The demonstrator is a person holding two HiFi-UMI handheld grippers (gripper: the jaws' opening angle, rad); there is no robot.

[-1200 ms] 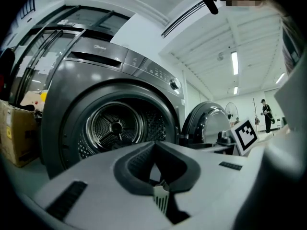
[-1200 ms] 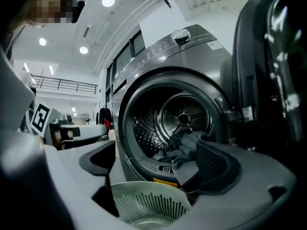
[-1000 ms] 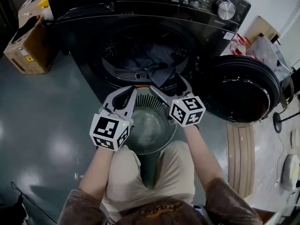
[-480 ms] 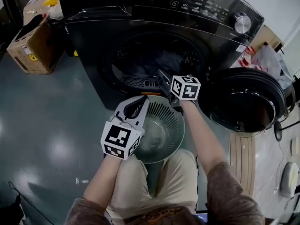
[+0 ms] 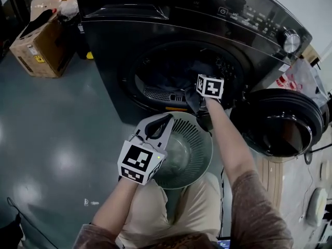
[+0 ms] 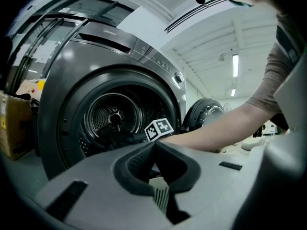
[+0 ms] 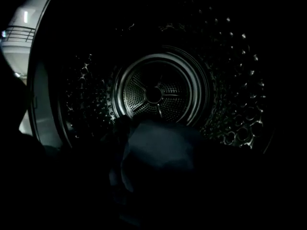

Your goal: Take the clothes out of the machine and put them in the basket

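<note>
Though dim overhead, clothes point(image 7: 158, 150) fill the right gripper view.

Glossy grey floor point(image 5: 57, 139) is carrying it all: washing machine point(image 5: 129, 40) standing just ahead of the left gripper point(image 5: 163, 122), slatted basket point(image 5: 202, 144) sitting just right of it, cardboard box point(image 5: 39, 45) resting well off to its left.

Glare patches mark the glossy grey floor point(image 5: 62, 160). Right gripper view: near-black. Left gripper view: bowed edges, blurred foreground.
</note>
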